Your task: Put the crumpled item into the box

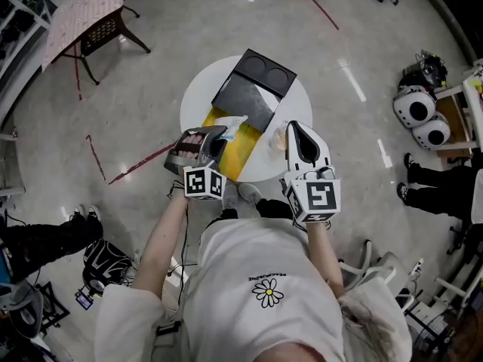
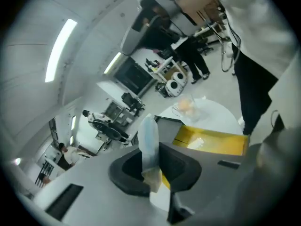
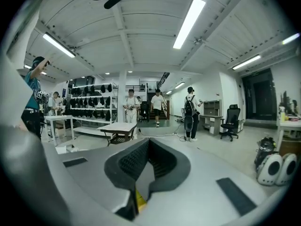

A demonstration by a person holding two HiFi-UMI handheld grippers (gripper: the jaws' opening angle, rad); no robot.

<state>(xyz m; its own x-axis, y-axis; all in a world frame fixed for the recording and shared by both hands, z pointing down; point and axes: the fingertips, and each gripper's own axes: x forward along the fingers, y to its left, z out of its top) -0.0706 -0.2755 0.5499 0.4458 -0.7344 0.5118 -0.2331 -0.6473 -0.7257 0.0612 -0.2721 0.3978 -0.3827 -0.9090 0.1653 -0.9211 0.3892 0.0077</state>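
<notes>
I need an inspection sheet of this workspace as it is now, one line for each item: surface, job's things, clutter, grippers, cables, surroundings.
Surface: round white table, mostly taken up by the box.
Job's things: black box open, yellow inside, lid laid back; crumpled item, pale blue-white, held over the yellow part, not yet in.
Clutter: clear plastic piece on the table beside the box.
Grippers: left gripper shut on the crumpled item; right gripper jaws together, nothing between them, at the table's right side.
Cables: thin dark cable beside the left forearm.
Surroundings: chair with cloth; two white round devices; people standing in the room.
</notes>
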